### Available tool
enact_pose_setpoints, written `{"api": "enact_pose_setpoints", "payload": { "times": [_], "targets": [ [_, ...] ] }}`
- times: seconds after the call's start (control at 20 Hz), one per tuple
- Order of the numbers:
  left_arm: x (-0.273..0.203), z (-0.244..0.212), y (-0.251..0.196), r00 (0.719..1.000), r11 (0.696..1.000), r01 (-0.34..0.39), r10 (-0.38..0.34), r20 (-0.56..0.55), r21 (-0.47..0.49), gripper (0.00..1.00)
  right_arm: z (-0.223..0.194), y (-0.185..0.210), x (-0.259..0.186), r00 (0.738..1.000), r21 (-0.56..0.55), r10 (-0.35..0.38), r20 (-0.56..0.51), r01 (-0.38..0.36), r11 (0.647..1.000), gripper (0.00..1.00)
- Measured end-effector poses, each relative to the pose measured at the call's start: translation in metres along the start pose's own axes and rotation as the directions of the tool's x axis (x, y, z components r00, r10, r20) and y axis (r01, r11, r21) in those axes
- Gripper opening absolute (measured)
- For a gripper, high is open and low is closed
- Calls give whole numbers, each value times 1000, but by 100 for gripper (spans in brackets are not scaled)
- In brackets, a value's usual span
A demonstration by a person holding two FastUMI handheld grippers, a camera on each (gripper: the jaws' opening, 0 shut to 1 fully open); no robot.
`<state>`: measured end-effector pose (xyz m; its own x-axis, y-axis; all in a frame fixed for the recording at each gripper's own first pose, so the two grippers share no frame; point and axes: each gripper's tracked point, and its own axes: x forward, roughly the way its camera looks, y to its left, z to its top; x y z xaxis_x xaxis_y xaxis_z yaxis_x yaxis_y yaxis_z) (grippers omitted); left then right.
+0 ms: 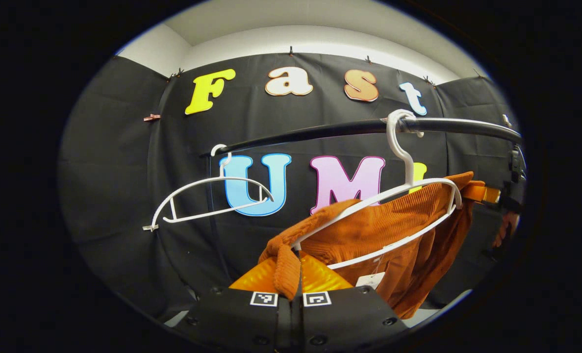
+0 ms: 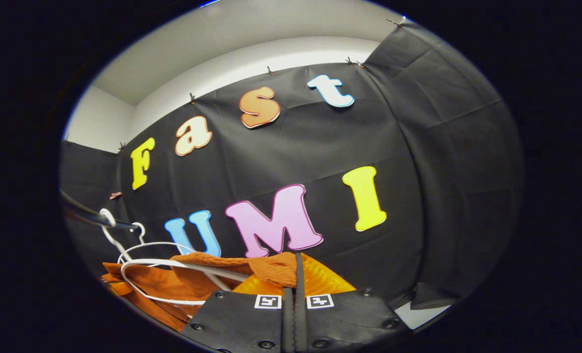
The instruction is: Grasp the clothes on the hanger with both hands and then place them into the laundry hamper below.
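Left gripper view: the left gripper (image 1: 291, 289) is closed on one end of the rust-orange ribbed knit garment (image 1: 384, 235), which runs ahead and rightward along the white plastic hanger (image 1: 393, 206) on the black rail (image 1: 349, 130). At its far end, in the right gripper view, the right gripper (image 2: 294, 282) pinches it too. I judge both hands equally near; the hamper lies below.

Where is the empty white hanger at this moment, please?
In the left gripper view, the empty white hanger hangs on the black rail, left of the hanger carrying the orange garment.
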<state>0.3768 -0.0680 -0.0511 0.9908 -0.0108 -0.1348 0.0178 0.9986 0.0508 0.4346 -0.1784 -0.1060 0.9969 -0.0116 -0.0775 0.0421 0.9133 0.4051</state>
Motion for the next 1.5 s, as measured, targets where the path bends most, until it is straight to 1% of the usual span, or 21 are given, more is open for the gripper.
{"api": "enact_pose_setpoints", "payload": {
  "times": [0.1, 0.2, 0.35, 0.5, 0.55, 0.7, 0.8, 0.95, 1.0, 1.15, 1.2, 1.25, 1.3, 1.35, 1.4, 1.45, 1.5],
  "targets": [
    [-4, -3, 3, 1000, 1000, -6, 6, 1, 15, 5, -24, -6, 9, 998, 9, -17, -53, 18, 1000, 4],
    [-3, -6, 9, 1000, 1000, -12, 12, -10, 11, 4, -56, -6, 9, 993, 50, -2, -121, 8, 999, 4],
    [-5, -9, 29, 999, 999, -44, 44, -16, -1, 5, -94, 0, -10, 981, 96, 43, -188, -26, 995, 4],
    [-7, -21, 54, 995, 996, -94, 94, -33, -1, 3, -122, 15, -36, 966, 140, 104, -236, -72, 988, 4],
    [-8, -26, 63, 993, 994, -112, 112, -41, 2, 5, -131, 19, -44, 961, 147, 121, -250, -86, 985, 4],
    [-11, -56, 78, 984, 988, -157, 156, -84, -3, 5, -161, 37, -71, 939, 132, 167, -299, -133, 982, 4],
    [-13, -79, 79, 979, 986, -164, 164, -120, 5, 4, -176, 56, -87, 920, 142, 211, -330, -172, 975, 4],
    [-19, -110, 61, 977, 993, -116, 114, -182, 3, 5, -189, 93, -109, 892, 144, 289, -347, -254, 956, 5],
    [-23, -118, 52, 976, 995, -96, 96, -194, 9, 5, -189, 109, -118, 881, 148, 318, -350, -284, 947, 4],
    [-32, -144, 33, 970, 998, -56, 56, -237, 5, 5, -187, 138, -131, 852, 181, 391, -349, -348, 920, 4],
    [-35, -155, 26, 967, 999, -40, 38, -254, -4, 4, -187, 145, -135, 843, 189, 408, -350, -363, 913, 4],
    [-36, -161, 18, 964, 1000, -22, 19, -263, -10, 4, -189, 152, -140, 834, 196, 425, -352, -379, 905, 8],
    [-36, -166, 9, 964, 1000, -2, -1, -265, -12, 5, -190, 159, -145, 824, 198, 441, -354, -395, 897, 4],
    [-36, -169, 0, 964, 1000, 22, -26, -265, -19, 4, -194, 164, -148, 815, 199, 455, -358, -410, 890, 4],
    [-36, -169, -10, 965, 999, 47, -53, -258, -26, 5, -198, 166, -151, 808, 201, 464, -363, -419, 886, 8],
    [-36, -169, -24, 965, 996, 79, -86, -249, -37, 5, -203, 169, -154, 799, 204, 475, -369, -428, 880, 4],
    [-36, -167, -37, 964, 993, 110, -117, -238, -45, 4, -207, 171, -156, 791, 208, 482, -376, -435, 876, 4]
  ]
}}
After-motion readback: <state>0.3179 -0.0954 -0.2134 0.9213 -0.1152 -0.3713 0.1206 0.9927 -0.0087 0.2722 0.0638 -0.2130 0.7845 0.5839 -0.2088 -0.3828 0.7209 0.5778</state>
